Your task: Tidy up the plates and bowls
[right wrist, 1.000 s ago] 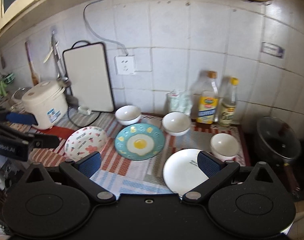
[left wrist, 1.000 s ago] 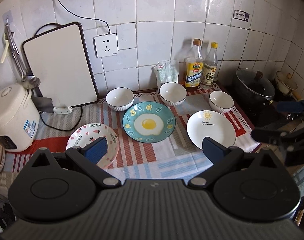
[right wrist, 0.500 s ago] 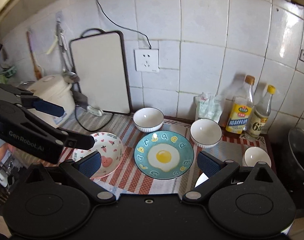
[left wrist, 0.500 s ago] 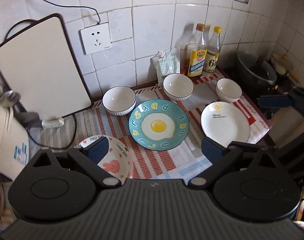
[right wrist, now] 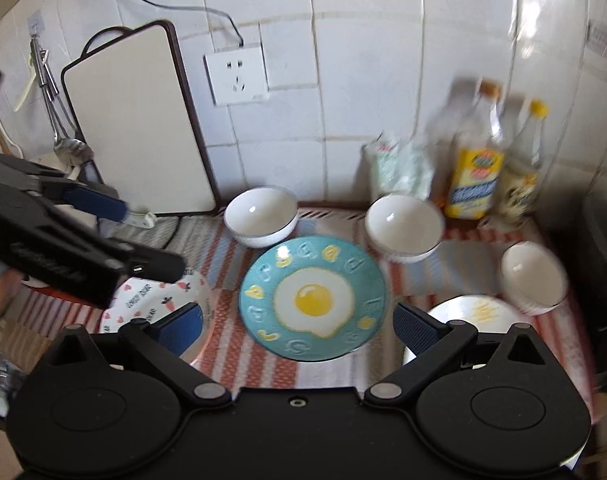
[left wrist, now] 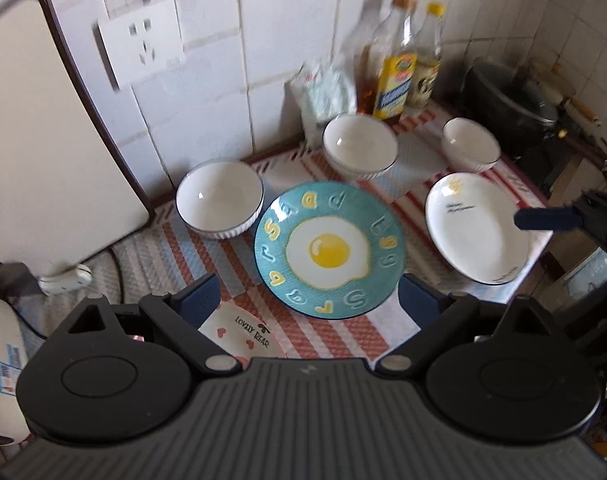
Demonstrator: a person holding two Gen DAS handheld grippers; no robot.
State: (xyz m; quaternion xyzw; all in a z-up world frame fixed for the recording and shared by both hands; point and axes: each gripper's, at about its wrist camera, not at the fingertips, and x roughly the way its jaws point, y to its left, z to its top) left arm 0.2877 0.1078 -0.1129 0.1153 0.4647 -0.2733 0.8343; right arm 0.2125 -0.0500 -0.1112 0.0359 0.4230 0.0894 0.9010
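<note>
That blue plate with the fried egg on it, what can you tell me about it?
The egg plate is round and teal, glossy like glazed ceramic, with a painted fried egg in the middle and yellow and pale letters ringing the rim. It lies flat and empty on the striped cloth, mid-counter. A white bowl stands close at its back left, another bowl behind it; whether their edges touch is unclear. Nothing grips it.

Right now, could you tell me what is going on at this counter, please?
A person holds a pair of tongs in each hand above a striped counter mat, and neither grips anything. The left tongs are closing slightly over the pink bear plate; the right tongs hang open by the egg plate. The white plate and three white bowls sit unstacked.
</note>
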